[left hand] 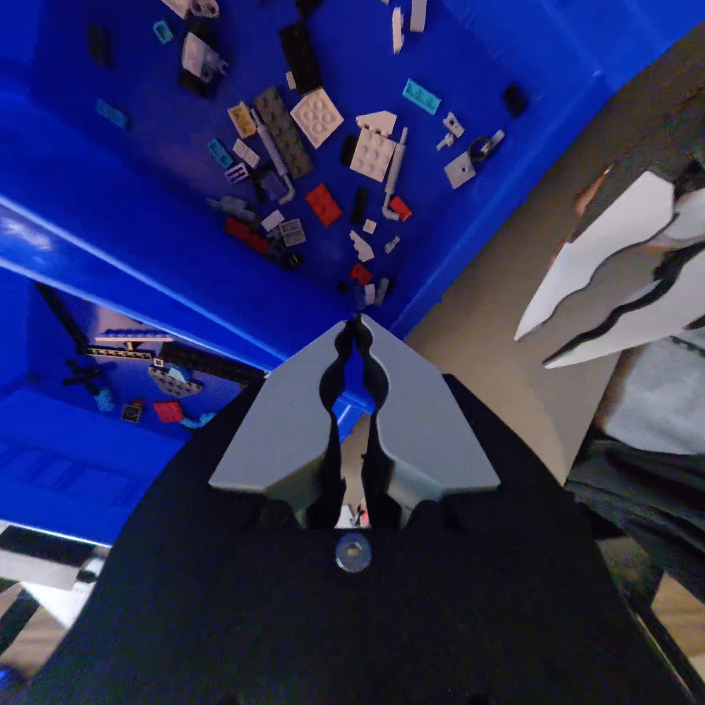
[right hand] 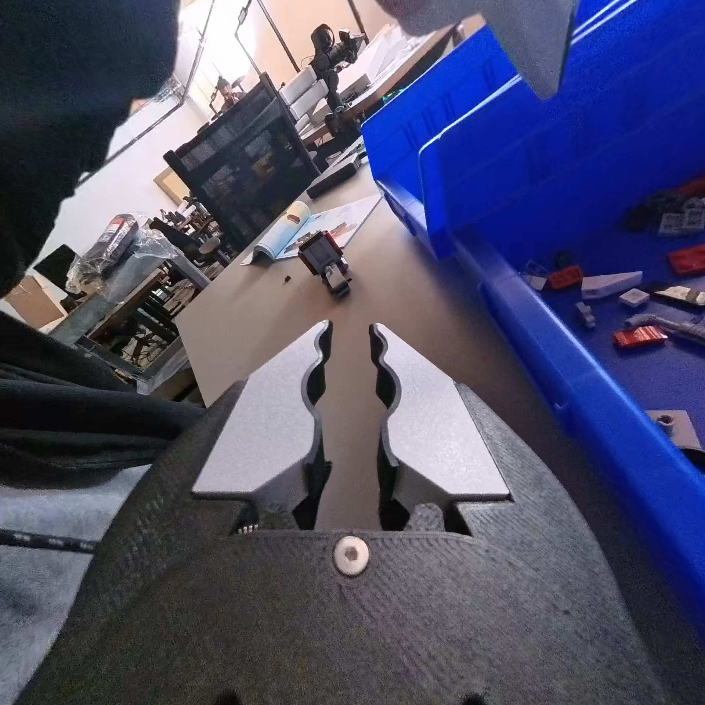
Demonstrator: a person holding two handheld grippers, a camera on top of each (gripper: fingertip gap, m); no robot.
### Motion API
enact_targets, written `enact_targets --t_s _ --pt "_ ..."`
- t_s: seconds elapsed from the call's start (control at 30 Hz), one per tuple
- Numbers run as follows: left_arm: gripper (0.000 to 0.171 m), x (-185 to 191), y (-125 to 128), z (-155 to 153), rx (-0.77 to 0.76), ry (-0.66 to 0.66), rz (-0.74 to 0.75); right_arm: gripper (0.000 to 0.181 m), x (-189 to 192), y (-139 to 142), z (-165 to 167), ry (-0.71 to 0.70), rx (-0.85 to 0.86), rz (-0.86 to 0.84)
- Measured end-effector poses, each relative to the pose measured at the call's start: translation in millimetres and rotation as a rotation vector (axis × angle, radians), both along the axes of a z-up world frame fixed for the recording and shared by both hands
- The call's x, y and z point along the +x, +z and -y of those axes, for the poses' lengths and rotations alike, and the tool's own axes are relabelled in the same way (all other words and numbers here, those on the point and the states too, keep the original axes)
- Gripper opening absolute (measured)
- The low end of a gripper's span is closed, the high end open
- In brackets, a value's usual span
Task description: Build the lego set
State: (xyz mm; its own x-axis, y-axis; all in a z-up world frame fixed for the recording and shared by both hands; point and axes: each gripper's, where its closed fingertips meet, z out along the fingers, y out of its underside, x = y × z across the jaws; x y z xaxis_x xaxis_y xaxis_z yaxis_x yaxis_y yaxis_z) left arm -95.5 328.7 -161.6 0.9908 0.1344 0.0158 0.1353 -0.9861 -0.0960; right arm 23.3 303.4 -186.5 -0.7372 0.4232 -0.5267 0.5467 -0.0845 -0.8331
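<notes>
My left gripper [left hand: 356,319] hangs over the near corner of a blue bin [left hand: 477,236], its tips pressed together; a tiny dark speck at the tips cannot be identified. Loose lego pieces lie in the bin: white plates [left hand: 373,154], a red plate [left hand: 323,205], a dark grey plate [left hand: 283,131], teal plates [left hand: 421,96]. My right gripper [right hand: 350,328] is open and empty above the tan table [right hand: 381,290]; it also shows at the right of the left wrist view [left hand: 610,286]. A small partly built red and black model [right hand: 326,263] stands on the table ahead of it.
A second blue bin [left hand: 57,438] at the lower left holds more pieces. An open instruction booklet [right hand: 305,229] lies beyond the model, with a tiny black piece [right hand: 287,279] beside it. Blue bins [right hand: 515,183] line the table's right side. Shelves and tables stand behind. The tips of one gripper are about 12 cm away from the tips of the other. To the red plate [left hand: 323,205]: left tips about 11 cm, right tips about 15 cm.
</notes>
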Motion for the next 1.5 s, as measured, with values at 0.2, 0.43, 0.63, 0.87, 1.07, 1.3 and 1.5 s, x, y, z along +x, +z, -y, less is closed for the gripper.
enact_targets --t_s 0.2,0.43,0.63,0.87,1.07,1.3,1.5 --pt "0.017 3.2 -25.1 -4.0 -0.096 -0.18 -0.082 0.02 -0.5 -2.9 1.0 0.0 0.019 0.008" --pt "0.021 -10.2 -66.5 0.3 -0.365 -0.453 -0.141 0.019 -1.1 -3.3 0.2 -0.011 0.028 0.002" --pt "0.024 -14.2 -81.2 14.7 -0.564 -0.578 -0.13 0.02 -0.5 -2.9 0.3 -0.007 0.026 0.0" --pt "0.022 -14.5 -92.5 18.8 -0.626 -0.604 -0.135 0.019 0.3 -0.9 -0.7 -0.006 0.015 -0.008" --pt "0.023 -15.4 -96.4 20.7 -0.667 -0.593 -0.139 0.019 0.7 -0.4 -0.9 -0.005 0.013 -0.011" --pt "0.017 -14.8 -97.8 23.0 -0.692 -0.565 -0.083 0.019 0.7 0.1 -1.4 -0.007 0.011 -0.013" --pt "0.007 -15.8 -97.3 18.8 -0.66 -0.523 -0.077 0.019 0.5 0.2 -1.9 -0.011 0.013 -0.015"
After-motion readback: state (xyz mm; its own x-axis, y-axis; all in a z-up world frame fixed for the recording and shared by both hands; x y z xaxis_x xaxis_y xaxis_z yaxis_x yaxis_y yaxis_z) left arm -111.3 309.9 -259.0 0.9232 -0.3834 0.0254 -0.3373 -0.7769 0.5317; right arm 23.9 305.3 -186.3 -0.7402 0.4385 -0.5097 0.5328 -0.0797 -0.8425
